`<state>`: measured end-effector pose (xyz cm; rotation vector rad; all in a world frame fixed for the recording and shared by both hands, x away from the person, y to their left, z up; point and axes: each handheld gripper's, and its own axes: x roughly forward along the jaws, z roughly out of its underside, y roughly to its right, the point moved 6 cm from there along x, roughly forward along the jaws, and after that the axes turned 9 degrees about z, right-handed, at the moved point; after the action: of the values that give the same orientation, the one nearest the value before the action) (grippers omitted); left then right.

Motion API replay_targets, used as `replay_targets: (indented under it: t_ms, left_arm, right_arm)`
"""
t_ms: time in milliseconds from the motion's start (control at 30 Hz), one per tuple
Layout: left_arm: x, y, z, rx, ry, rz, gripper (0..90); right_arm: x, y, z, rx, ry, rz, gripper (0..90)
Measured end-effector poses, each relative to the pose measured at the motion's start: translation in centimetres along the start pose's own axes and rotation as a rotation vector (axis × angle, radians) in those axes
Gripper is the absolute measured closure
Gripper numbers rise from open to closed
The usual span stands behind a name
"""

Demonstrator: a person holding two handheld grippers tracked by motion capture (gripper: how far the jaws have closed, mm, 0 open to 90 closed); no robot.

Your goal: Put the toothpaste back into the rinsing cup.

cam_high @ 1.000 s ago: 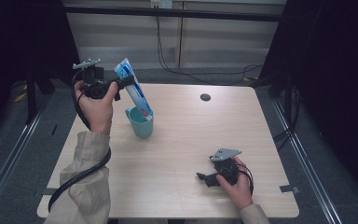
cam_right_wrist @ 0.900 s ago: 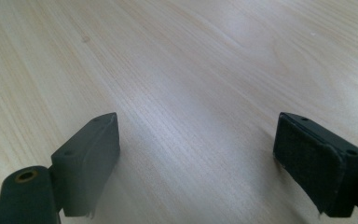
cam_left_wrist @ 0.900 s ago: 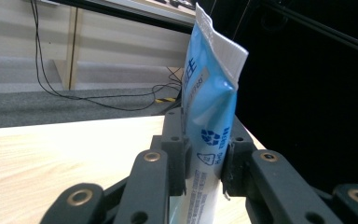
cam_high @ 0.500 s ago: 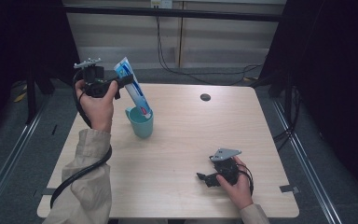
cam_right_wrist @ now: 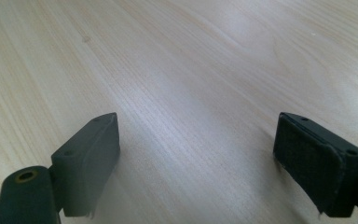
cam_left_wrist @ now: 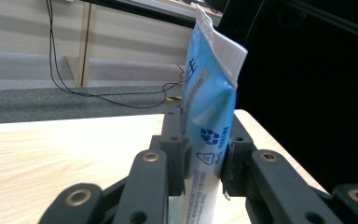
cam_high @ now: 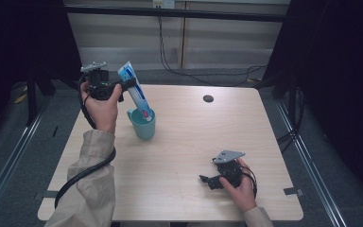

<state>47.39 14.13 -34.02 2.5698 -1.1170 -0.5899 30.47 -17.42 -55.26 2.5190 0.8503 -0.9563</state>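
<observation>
1. Tube (cam_left_wrist: 209, 107): blue and white toothpaste tube. The left gripper view shows dark blue lettering running along its length, too oblique to read. Lower down sit a round blue emblem and a small triangle symbol with fine print below, also illegible.
2. High view: the tube (cam_high: 135, 92) carries a blue band with a red patch near its lower end; no brand name can be made out there.
3. Long axis: tilted, crimped flat end toward the upper left of the high view, lower end down and right into the cup (cam_high: 143, 124). Whether it touches the cup's bottom cannot be told.
4. Left gripper (cam_high: 123, 86): clenched on the tube near its upper part; both pads press its sides in the left gripper view. Held in the upper left of the high view, above the table's (cam_high: 194, 142) far-left edge.
5. Cup: teal, upright, left of table centre, just beside the left hand (cam_high: 103, 106).
6. Right gripper (cam_right_wrist: 196, 158): released, jaws wide apart over bare wood, nothing between them. In the high view it rests at lower right (cam_high: 208, 180).
</observation>
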Motion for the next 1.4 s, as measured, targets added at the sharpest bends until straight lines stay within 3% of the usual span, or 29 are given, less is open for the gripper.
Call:
replay_targets:
  t_ms: [767,1400]
  left_arm:
    - [0.8,-1.2,0.7,0.003,-0.006,-0.037,74.9]
    - [1.4,-2.3,2.2,0.005,-0.019,-0.080,74.8]
  right_arm:
    - [0.0,0.0,0.0,-0.003,0.001,-0.002,13.9]
    - [0.0,0.0,0.0,-0.005,0.002,-0.003,13.9]
